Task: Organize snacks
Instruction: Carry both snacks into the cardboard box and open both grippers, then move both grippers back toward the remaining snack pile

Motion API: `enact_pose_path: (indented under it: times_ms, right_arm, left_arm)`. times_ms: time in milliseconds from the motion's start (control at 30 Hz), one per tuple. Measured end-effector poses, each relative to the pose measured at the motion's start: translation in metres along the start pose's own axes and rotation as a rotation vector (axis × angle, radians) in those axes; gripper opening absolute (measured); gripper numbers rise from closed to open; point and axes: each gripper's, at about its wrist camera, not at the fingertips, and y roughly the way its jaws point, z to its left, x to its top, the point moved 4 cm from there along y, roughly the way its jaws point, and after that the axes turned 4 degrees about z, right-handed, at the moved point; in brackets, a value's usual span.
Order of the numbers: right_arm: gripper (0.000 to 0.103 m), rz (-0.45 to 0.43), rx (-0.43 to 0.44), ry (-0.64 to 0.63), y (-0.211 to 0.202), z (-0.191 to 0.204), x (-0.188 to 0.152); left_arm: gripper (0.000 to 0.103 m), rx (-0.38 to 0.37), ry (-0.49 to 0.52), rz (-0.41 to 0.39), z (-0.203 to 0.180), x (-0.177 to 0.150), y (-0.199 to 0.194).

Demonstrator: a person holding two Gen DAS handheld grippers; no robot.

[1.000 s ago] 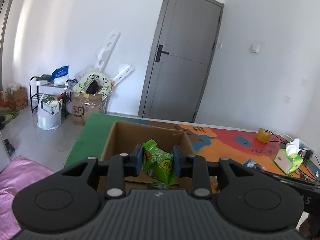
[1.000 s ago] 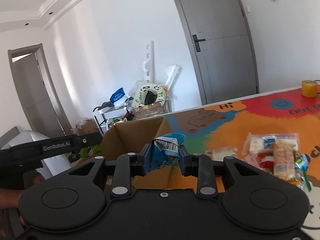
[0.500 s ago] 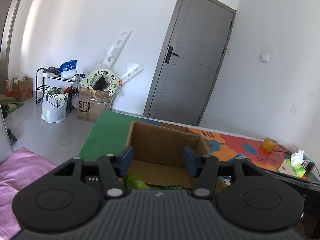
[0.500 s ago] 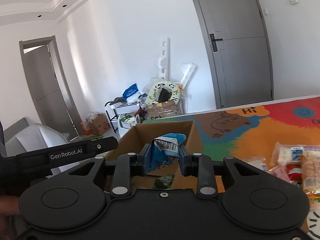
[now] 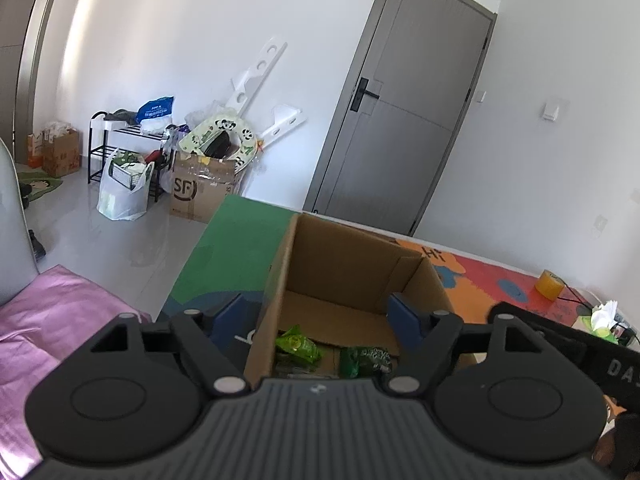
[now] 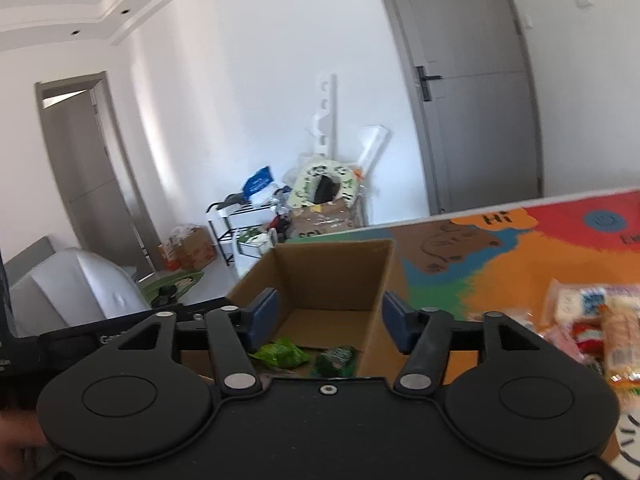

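Both the left gripper (image 5: 318, 318) and right gripper (image 6: 326, 316), jaws just opened and empty, hover over the cardboard box (image 6: 332, 276) holding green snack packets (image 6: 280, 354), so next comes fetching the snacks (image 6: 600, 320) lying on the table.

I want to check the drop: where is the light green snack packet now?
The light green snack packet lies on the floor of the cardboard box, left of a darker green packet; both wrist views show it.
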Motion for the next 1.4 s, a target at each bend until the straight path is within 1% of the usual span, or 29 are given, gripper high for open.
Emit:
enact_pose_path:
  times_ms: [33,133,267,333,433,500,600,700,967,1167,1400]
  right_arm:
    - [0.070,-0.003,-0.013,0.009,-0.003,-0.005,-0.002]
    - [0.079,-0.007,-0.032,0.031,-0.011,-0.017,-0.008]
    - [0.085,-0.013,-0.064,0.070,-0.023,-0.036,-0.016]
    - [0.091,-0.022,-0.086,0.087,-0.030,-0.045,-0.019]
    - [0.095,-0.045,-0.122,0.111,-0.042,-0.059,-0.024]
    - [0.096,-0.055,-0.141,0.125,-0.050,-0.066,-0.026]
    - [0.101,-0.067,-0.167,0.146,-0.062,-0.077,-0.031]
    - [0.103,-0.076,-0.185,0.159,-0.072,-0.086,-0.034]
    - [0.103,-0.089,-0.221,0.184,-0.091,-0.107,-0.041]
    - [0.103,-0.095,-0.252,0.215,-0.106,-0.126,-0.048]
    - [0.103,-0.097,-0.292,0.245,-0.119,-0.151,-0.056]
  left_arm:
    - [0.082,0.002,-0.001,0.002,-0.002,0.000,0.000]
    - [0.084,-0.019,0.007,0.000,-0.009,-0.002,-0.002]
    - [0.086,-0.043,0.025,0.002,-0.020,-0.007,-0.003]
    - [0.087,-0.061,0.026,0.005,-0.026,-0.010,-0.003]
    - [0.087,-0.094,0.036,0.007,-0.035,-0.014,-0.005]
    - [0.087,-0.116,0.046,0.000,-0.040,-0.018,-0.007]
    - [0.087,-0.143,0.069,-0.008,-0.052,-0.021,-0.010]
    - [0.087,-0.155,0.095,-0.017,-0.061,-0.025,-0.014]
    - [0.087,-0.198,0.149,-0.014,-0.090,-0.036,-0.019]
    - [0.088,-0.238,0.121,0.012,-0.109,-0.043,-0.016]
    - [0.088,-0.266,0.170,0.041,-0.134,-0.053,-0.010]
